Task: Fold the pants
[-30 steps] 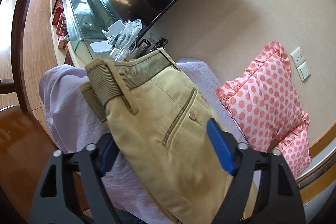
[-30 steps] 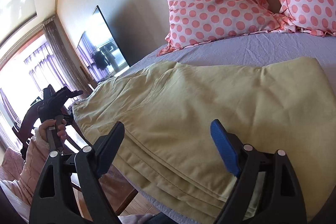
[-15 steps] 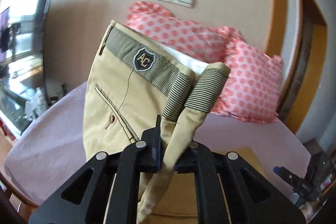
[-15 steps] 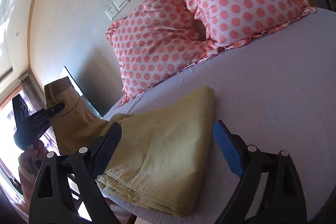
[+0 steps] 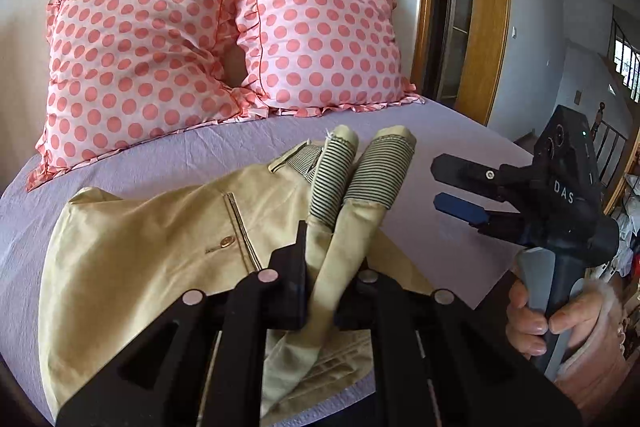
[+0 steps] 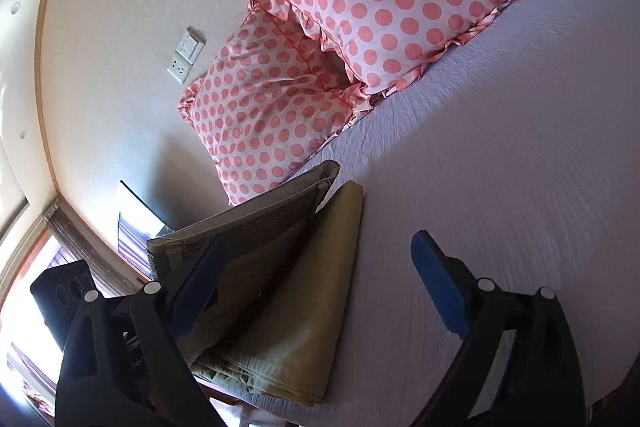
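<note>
Khaki pants [image 5: 152,259] lie at the lower left of the left wrist frame on the lavender bed [image 5: 160,155]. The waist end, hanging upright half a second ago, is now carried over onto the legs; this looks like the final fold nearly landed. Left gripper [image 5: 320,279] is clamped tight on the striped waistband [image 5: 360,179], centre frame. Right gripper [image 6: 316,283] hovers wide open, holding nothing, beside the stack. Polka-dot pillows [image 5: 224,43] upper left.

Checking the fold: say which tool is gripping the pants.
The left tool, shut on the pants waistband. The right tool is open, holding nothing.
</note>
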`<state>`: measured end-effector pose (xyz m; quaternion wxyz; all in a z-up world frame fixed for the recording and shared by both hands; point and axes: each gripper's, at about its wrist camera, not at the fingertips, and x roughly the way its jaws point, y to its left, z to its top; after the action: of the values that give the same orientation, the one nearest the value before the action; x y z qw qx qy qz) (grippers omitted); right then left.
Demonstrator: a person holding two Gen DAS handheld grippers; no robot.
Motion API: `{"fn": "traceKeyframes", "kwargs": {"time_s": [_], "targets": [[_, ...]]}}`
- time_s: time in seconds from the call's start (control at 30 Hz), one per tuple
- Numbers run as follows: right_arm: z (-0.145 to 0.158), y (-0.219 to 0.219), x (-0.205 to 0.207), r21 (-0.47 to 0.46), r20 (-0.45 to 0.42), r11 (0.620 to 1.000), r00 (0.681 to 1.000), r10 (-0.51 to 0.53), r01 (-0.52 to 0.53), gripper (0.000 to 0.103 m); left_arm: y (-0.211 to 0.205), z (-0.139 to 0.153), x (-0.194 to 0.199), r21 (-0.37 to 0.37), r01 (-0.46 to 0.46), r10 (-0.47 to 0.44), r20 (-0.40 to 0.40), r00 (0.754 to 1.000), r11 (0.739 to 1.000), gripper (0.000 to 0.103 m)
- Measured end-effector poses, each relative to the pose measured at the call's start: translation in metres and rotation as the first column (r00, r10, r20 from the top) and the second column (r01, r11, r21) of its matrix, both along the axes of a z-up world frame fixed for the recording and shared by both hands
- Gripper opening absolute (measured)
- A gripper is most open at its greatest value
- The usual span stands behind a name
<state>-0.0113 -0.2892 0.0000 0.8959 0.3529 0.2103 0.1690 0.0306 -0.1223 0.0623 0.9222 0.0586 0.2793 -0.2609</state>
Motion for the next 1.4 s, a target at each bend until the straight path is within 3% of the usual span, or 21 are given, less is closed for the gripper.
{"fn": "traceKeyframes", "kwargs": {"time_s": [0.1,0.2,0.23,0.27,0.3,0.37,0.43,0.5,0.53,0.57,0.63,0.73,0.8,0.83,1.0,1.13,1.17,1.2,1.23,1.3,1.4], "targets": [[-0.002,0.006,0.008,0.025,-0.029,0.999,0.999,0.03,-0.029,0.095,-0.027,-0.03,-0.001,0.11,0.06,-0.054,-0.054,0.997,0.992,0.011],[0.0,0.016,0.017,0.01,-0.063,0.997,0.995,0.083,-0.083,0.095,-0.018,-0.036,-0.012,0.083,0.066,-0.059,-0.08,0.995,0.994,0.02],[0.0,0.019,0.021,-0.001,-0.078,0.995,0.992,0.096,-0.097,0.095,-0.01,-0.031,-0.015,0.039,0.096,-0.091,-0.107,0.99,0.995,0.028],[0.001,0.023,0.025,-0.019,-0.092,0.994,0.99,0.109,-0.111,0.095,0.002,-0.025,-0.02,-0.038,0.146,-0.15,-0.14,0.979,0.989,0.053],[0.002,0.026,0.029,-0.039,-0.105,0.991,0.987,0.12,-0.124,0.095,0.016,-0.019,-0.026,-0.119,0.185,-0.202,-0.155,0.967,0.976,0.069],[0.003,0.032,0.038,-0.076,-0.131,0.987,0.983,0.133,-0.143,0.093,0.047,-0.007,-0.036,-0.236,0.207,-0.248,-0.162,0.955,0.95,0.07],[0.002,0.038,0.049,-0.105,-0.155,0.98,0.976,0.153,-0.17,0.081,0.085,0.002,-0.035,-0.297,0.14,-0.196,-0.171,0.966,0.945,0.071],[-0.001,0.043,0.063,-0.141,-0.2,0.972,0.967,0.157,-0.187,0.069,0.128,0.006,-0.018,-0.282,-0.039,-0.012,-0.178,0.984,0.959,0.075],[-0.004,0.045,0.069,-0.152,-0.221,0.969,0.962,0.159,-0.195,0.066,0.15,0.004,-0.006,-0.258,-0.141,0.092,-0.192,0.977,0.956,0.075],[-0.005,0.047,0.074,-0.177,-0.231,0.964,0.961,0.153,-0.196,0.058,0.169,0.002,0.005,-0.249,-0.212,0.159,-0.215,0.964,0.945,0.075],[-0.006,0.051,0.081,-0.202,-0.25,0.957,0.955,0.157,-0.21,0.055,0.203,-0.009,0.031,-0.255,-0.311,0.229,-0.306,0.924,0.915,0.075],[-0.006,0.051,0.087,-0.192,-0.272,0.956,0.948,0.165,-0.221,0.055,0.228,-0.03,0.063,-0.286,-0.356,0.203,-0.45,0.87,0.89,0.075],[-0.006,0.048,0.091,-0.179,-0.283,0.957,0.944,0.172,-0.228,0.054,0.23,-0.043,0.077,-0.288,-0.345,0.165,-0.503,0.848,0.893,0.075],[-0.007,0.048,0.093,-0.176,-0.287,0.957,0.941,0.176,-0.232,0.053,0.231,-0.043,0.08,-0.299,-0.334,0.158,-0.488,0.858,0.894,0.077],[-0.011,0.044,0.102,-0.09,-0.295,0.947,0.917,0.27,-0.308,0.04,0.229,-0.044,0.1,-0.33,-0.295,0.089,-0.519,0.85,0.897,0.08],[-0.013,0.039,0.111,-0.039,-0.31,0.95,0.908,0.282,-0.309,0.032,0.235,-0.049,0.122,-0.397,-0.291,0.022,-0.559,0.829,0.871,0.076],[-0.015,0.039,0.112,-0.029,-0.313,0.947,0.902,0.296,-0.321,0.025,0.236,-0.051,0.128,-0.402,-0.304,0.018,-0.578,0.816,0.864,0.06],[-0.017,0.04,0.114,-0.007,-0.309,0.942,0.896,0.318,-0.337,0.013,0.238,-0.055,0.131,-0.4,-0.323,0.023,-0.598,0.801,0.858,0.034],[-0.017,0.04,0.113,0.007,-0.303,0.939,0.894,0.33,-0.344,0.013,0.24,-0.057,0.133,-0.404,-0.331,0.019,-0.61,0.793,0.852,0.023],[-0.011,0.039,0.111,0.023,-0.263,0.932,0.898,0.353,-0.361,0.01,0.243,-0.054,0.131,-0.432,-0.316,-0.005,-0.597,0.802,0.845,0.01],[0.005,0.041,0.113,0.019,-0.192,0.922,0.904,0.383,-0.387,0.009,0.237,-0.035,0.127,-0.42,-0.281,0.011,-0.541,0.841,0.863,0.008]]}}
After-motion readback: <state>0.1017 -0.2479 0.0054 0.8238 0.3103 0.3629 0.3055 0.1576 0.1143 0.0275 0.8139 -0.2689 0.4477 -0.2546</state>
